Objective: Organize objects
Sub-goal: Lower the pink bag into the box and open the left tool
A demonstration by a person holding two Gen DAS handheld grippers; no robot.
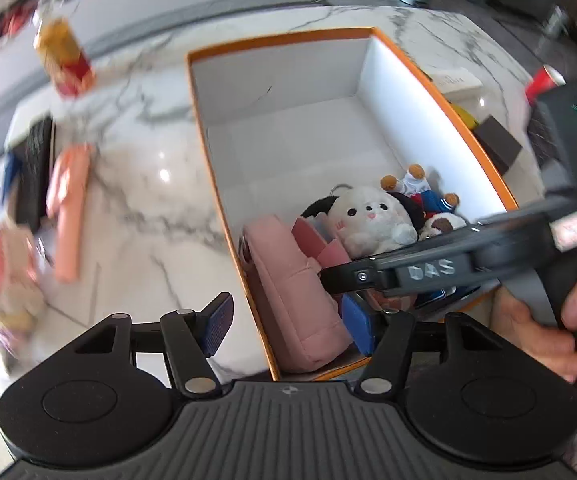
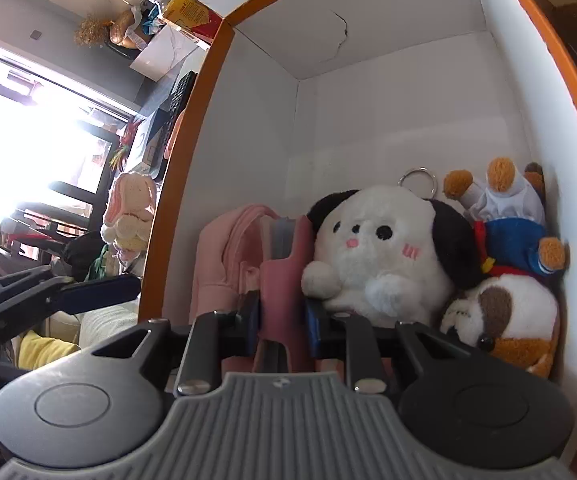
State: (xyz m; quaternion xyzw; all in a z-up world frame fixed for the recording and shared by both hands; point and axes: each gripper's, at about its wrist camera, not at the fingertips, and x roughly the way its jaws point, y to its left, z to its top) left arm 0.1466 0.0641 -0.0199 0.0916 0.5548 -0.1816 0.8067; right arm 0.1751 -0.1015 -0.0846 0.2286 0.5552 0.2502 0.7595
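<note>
Pouch (image 2: 280, 256) upright on edge in box (image 2: 528, 92), long axis vertical

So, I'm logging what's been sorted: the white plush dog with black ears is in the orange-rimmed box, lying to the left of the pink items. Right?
Not quite. In the right wrist view the white plush dog is in the orange-rimmed box, but it lies to the right of the pink items, not the left.
</note>
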